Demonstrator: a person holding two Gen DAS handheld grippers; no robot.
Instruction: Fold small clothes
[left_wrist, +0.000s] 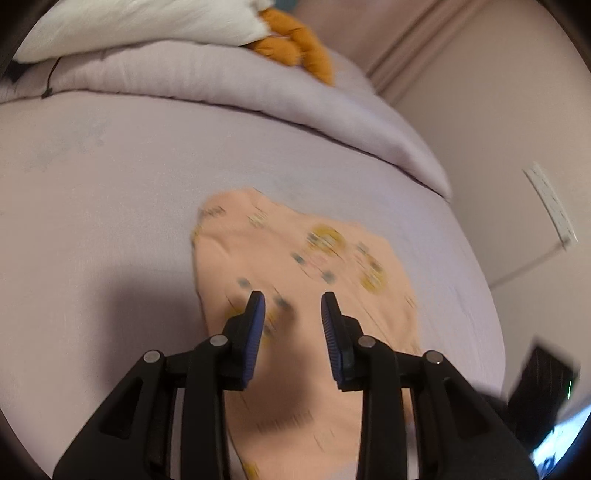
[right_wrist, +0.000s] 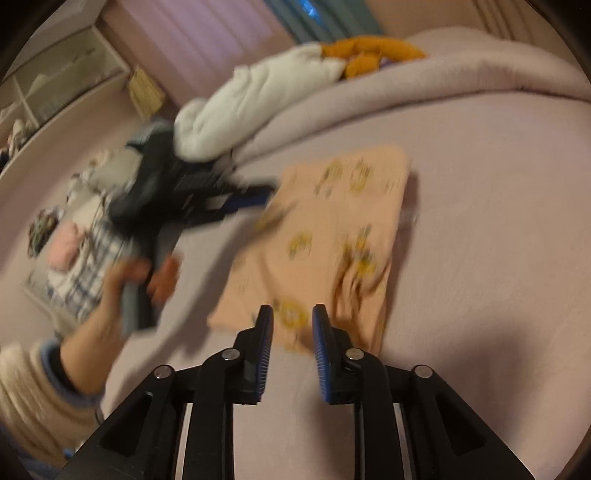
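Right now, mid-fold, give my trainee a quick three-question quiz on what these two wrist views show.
1. True or false: the left gripper is clamped on the peach garment.
2. Which lies nearest the white pillow? A) orange plush B) garment C) right gripper
3. Fill in: the garment lies on the ____.

Key:
1. False; its fingers are apart, with the cloth showing between them.
2. A.
3. Bed.
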